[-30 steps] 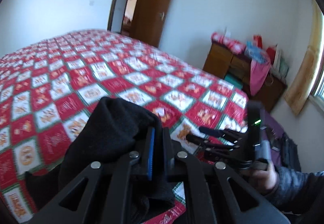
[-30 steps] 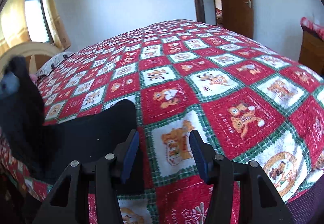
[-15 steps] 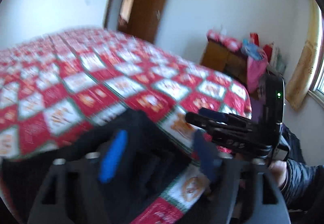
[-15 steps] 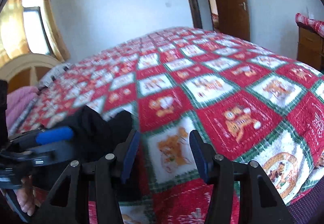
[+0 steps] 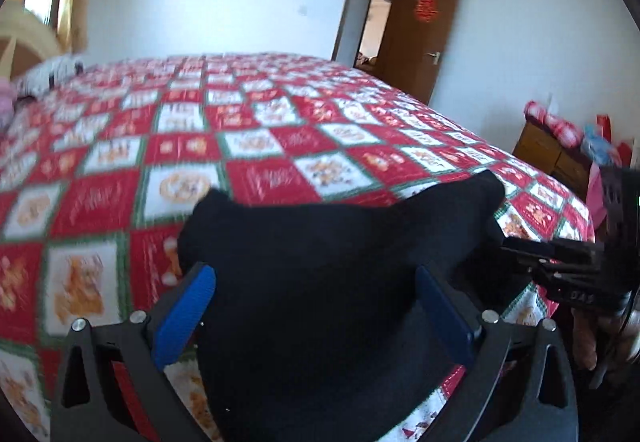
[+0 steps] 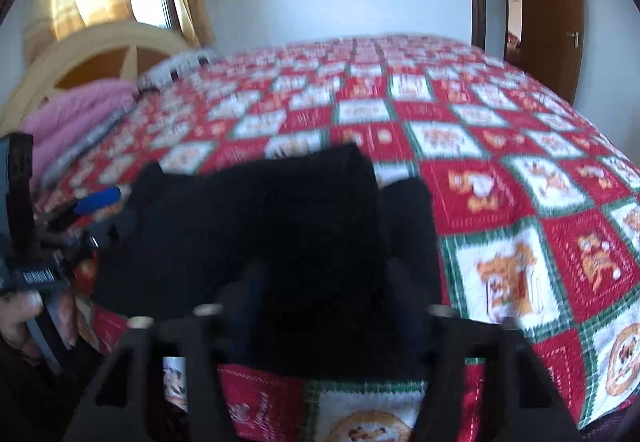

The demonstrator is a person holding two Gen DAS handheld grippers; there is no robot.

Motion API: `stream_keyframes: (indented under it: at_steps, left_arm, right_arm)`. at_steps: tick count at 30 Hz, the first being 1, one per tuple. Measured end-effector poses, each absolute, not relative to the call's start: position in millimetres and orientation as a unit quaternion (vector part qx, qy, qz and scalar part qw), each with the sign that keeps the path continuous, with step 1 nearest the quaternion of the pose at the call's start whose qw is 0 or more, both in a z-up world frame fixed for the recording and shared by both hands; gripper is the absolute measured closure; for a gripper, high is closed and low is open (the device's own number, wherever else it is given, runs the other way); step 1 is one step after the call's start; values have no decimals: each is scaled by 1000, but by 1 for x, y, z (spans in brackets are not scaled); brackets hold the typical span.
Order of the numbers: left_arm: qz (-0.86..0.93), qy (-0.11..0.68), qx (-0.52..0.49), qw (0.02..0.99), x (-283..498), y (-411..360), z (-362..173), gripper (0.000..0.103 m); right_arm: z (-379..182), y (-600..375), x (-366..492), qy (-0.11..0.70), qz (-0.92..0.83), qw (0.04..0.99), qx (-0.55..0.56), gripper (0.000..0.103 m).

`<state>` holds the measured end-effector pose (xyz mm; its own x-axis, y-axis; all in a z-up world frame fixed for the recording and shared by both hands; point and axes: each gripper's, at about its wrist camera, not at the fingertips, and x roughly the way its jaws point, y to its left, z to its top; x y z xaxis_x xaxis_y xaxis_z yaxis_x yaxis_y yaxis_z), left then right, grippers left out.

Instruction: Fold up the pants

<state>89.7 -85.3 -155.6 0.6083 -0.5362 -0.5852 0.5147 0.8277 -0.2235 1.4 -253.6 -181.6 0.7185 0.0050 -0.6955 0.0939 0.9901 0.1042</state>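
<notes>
now that the left gripper [image 5: 316, 306] has let go and gapes wide around the pants [image 5: 332, 282], bundle lies near the quilt [image 5: 260, 146] edge. right gripper [image 6: 324, 294] likewise spread over it. fold looks set, maybe smoothing left.

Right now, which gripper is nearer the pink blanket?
Left. The left gripper is at the pants' edge on the pink blanket's side, toward the headboard; the right gripper is at the pants' other edge, farther from it.
</notes>
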Motion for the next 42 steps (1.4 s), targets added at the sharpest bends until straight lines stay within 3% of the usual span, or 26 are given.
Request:
stream_keyframes:
  at_steps: [1,3,14,15,16,17,22,23,25,29,37,42]
  left_arm:
    - [-290,337,-20,896,92,-84,-159,1]
    - [-291,336,-21,896,91,-88,-161,1]
    - [-283,329,0,901,87,-95,-162,0]
    - [-285,329,-2,900,87,-95,-162,0]
    - [-284,329,-2,901,87,-94,-162,0]
    - [-284,328,-3,901,87,-94,-161,0]
    - [-285,326,-13,901,87,-92,-163,0]
    - [-285,326,-12,901,86,-93,-163,0]
    - [-283,326,-8,902,86,-93,-164,0]
    - [-281,325,-7,903,86,-93,-165,0]
    - [-260,328,-15,908,93,-87,-168,0]
    - [-255,342,-36,904,101,-84,-176,0]
  right_arm:
    - [-184,-254,-1,378,-27,923,61,91]
    - [-185,-263,-8,378,-23,923,68,101]
    - [-174,-291,-34,371,-20,923,98,100]
    - [-171,-291,-33,366,-18,925,104,86]
    - [-169,-290,-33,363,-18,926,103,51]
    - [-166,-289,-33,358,-18,928,100,40]
    - [-159,-275,-32,338,2,937,87,39]
    - [-163,-270,-29,345,6,935,83,41]
    - [-174,-265,-18,368,9,926,79,69]
    - [-193,-256,-4,403,8,913,61,96]
    - [-163,-263,-35,370,-14,929,20,101]
    - [-190,-280,-29,401,-88,911,-26,101]
